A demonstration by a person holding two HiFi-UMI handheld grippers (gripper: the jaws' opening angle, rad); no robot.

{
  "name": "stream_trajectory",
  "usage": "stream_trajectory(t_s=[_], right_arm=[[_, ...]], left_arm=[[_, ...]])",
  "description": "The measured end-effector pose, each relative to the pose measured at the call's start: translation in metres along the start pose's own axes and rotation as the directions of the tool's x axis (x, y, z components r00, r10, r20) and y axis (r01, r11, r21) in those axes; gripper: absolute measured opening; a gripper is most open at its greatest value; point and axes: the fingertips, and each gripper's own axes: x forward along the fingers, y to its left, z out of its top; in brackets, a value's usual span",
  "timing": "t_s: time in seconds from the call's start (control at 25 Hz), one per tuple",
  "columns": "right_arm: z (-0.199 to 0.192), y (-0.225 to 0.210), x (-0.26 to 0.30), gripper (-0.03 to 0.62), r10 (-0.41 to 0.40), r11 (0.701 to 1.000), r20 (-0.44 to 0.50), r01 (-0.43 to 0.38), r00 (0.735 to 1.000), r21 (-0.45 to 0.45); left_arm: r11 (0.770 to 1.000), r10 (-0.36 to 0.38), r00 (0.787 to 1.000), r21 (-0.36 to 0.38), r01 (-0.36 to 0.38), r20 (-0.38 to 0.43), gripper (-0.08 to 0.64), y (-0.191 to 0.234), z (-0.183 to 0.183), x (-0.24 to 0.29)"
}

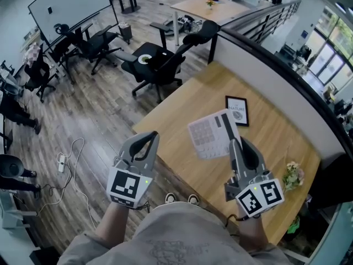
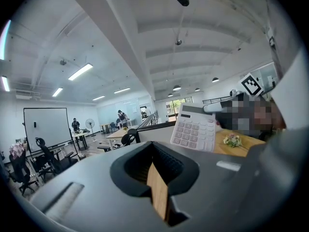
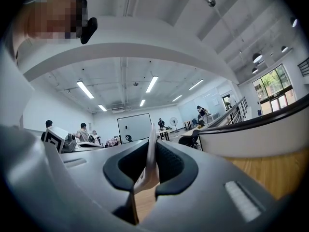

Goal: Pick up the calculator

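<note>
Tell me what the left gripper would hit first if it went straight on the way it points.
Likely the wooden table, near its left edge; depth is unclear, so the left gripper may pass it toward the black office chair.

The table (image 1: 182, 120) was a light wooden desktop, bordered on its far side by a curved white partition (image 1: 265, 76) with a dark cap. A black-framed picture (image 1: 237, 110) lay flat near the partition. A small bunch of flowers (image 1: 293, 175) lay near the right edge. A green item (image 1: 292, 225), possibly at the near right corner, was too small to identify.
</note>
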Motion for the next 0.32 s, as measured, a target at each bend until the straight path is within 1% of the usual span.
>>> stream_trajectory(t_s=[0.32], right_arm=[[-0.006, -0.001, -0.009, 0.054, -0.009, 1.000, -0.014, 0.009, 1.000, -0.005]], left_arm=[[1.000, -0.017, 1.000, 0.010, 0.017, 0.006, 0.002, -0.013, 0.002, -0.003]])
